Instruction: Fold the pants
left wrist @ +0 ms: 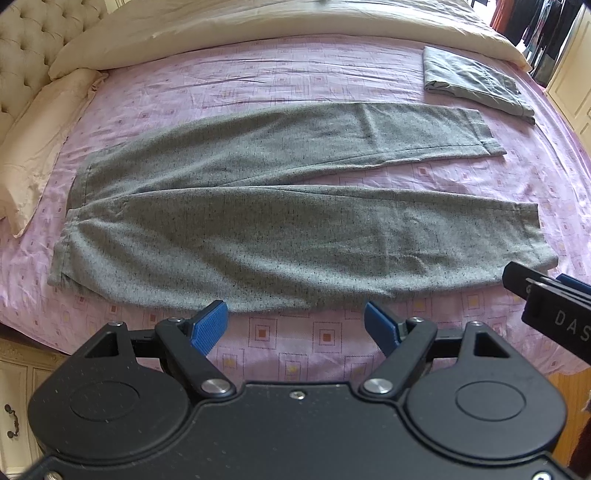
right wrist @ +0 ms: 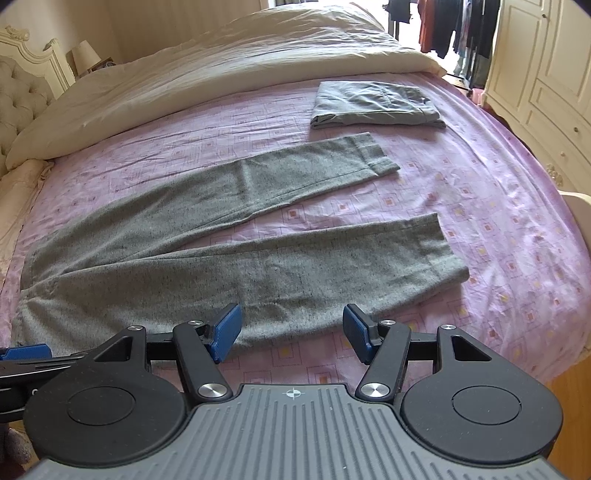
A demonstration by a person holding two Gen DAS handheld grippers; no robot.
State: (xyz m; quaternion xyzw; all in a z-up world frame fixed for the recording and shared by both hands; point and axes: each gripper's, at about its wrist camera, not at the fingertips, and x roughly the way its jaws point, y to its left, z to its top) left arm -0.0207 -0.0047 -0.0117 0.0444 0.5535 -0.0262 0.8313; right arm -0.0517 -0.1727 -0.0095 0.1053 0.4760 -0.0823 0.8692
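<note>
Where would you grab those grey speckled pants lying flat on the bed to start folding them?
Probably the near leg's outer edge: the pants lie flat, legs spread in a V, and that edge sits just ahead of the open left gripper and open right gripper. Pinch it from the near side, then carry it over the far leg.

White letters "DAS" on black body of right tool (left wrist: 532,280), rest cut off.

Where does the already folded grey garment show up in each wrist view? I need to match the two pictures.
Left wrist view: folded grey garment sits upper right, on the pink sheet beyond the far leg's cuff.
Right wrist view: folded grey garment sits upper centre-right, again beyond that cuff.
Shared landmark: the cream duvet bunched along the bed's far side, just behind the garment.
</note>
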